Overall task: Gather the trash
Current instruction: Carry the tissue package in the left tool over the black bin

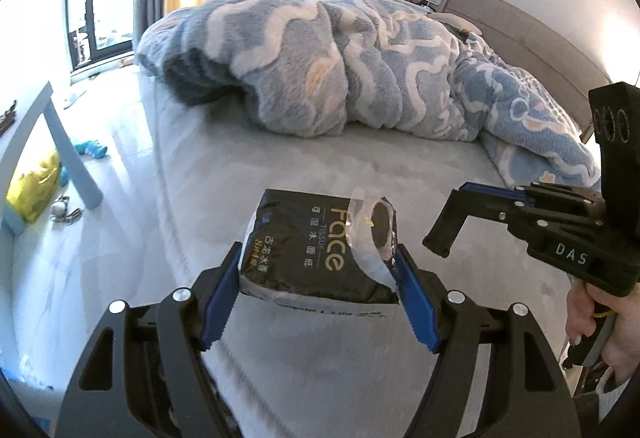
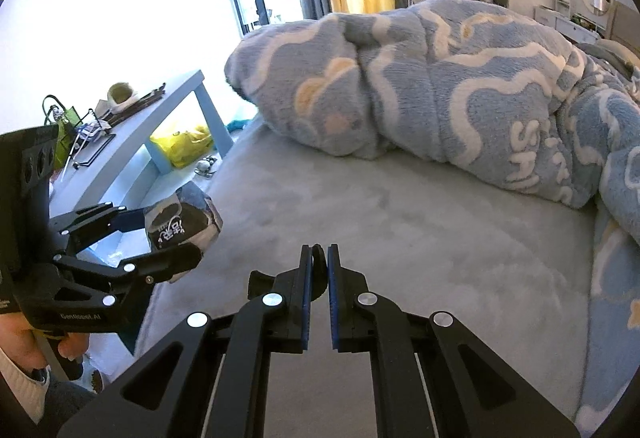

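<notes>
My left gripper (image 1: 318, 270) is shut on a black tissue pack (image 1: 320, 250) printed "Face Tissue", with a loose clear flap on top, and holds it above the grey bed (image 1: 360, 165). The pack also shows in the right wrist view (image 2: 182, 222), held in the left gripper (image 2: 160, 238) at the bed's left edge. My right gripper (image 2: 319, 258) is shut with only a narrow slit between its blue pads, nothing in it, over the bed. It also shows in the left wrist view (image 1: 452, 222) to the right of the pack.
A bunched blue and white fleece blanket (image 2: 440, 89) covers the far half of the bed. A light blue side table (image 2: 160, 109) with clutter stands left of the bed, with a yellow bag (image 2: 180, 141) and small items on the floor beneath. A grey headboard (image 1: 540, 49) is at the right.
</notes>
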{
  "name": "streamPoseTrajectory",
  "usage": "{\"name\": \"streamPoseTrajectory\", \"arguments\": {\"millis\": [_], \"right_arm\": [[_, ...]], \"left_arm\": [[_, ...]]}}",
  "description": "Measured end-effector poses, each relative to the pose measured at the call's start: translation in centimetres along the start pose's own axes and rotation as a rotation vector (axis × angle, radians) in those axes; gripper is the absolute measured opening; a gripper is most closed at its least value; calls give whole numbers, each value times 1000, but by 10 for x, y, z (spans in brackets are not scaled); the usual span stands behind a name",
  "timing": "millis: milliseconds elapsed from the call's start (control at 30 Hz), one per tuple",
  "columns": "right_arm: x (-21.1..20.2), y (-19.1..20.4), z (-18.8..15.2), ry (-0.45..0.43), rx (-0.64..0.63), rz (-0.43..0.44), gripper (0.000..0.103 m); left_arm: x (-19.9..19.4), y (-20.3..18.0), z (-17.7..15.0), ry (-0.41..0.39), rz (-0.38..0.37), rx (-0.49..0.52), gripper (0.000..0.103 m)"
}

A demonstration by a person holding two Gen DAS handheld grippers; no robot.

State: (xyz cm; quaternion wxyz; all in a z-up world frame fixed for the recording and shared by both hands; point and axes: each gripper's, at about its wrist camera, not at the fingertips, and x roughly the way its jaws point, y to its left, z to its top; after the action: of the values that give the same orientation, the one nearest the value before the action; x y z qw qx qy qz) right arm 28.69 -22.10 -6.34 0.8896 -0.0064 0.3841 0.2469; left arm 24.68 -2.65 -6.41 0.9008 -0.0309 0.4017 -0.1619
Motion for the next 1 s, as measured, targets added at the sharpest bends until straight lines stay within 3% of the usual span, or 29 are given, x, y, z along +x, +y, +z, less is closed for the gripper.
{"name": "streamPoseTrajectory", "arguments": {"millis": [400,700,1000], "right_arm": [[-11,45,-17,-10,-22,28,7],[3,78,-22,23,-67,48,7],[19,111,-16,39,-89,92,7]], "left_arm": [[-40,25,-42,28,115,-55,75],[-48,54,-57,79,185,-135,75],[-47,82,-73,139,235,-154,75]]}}
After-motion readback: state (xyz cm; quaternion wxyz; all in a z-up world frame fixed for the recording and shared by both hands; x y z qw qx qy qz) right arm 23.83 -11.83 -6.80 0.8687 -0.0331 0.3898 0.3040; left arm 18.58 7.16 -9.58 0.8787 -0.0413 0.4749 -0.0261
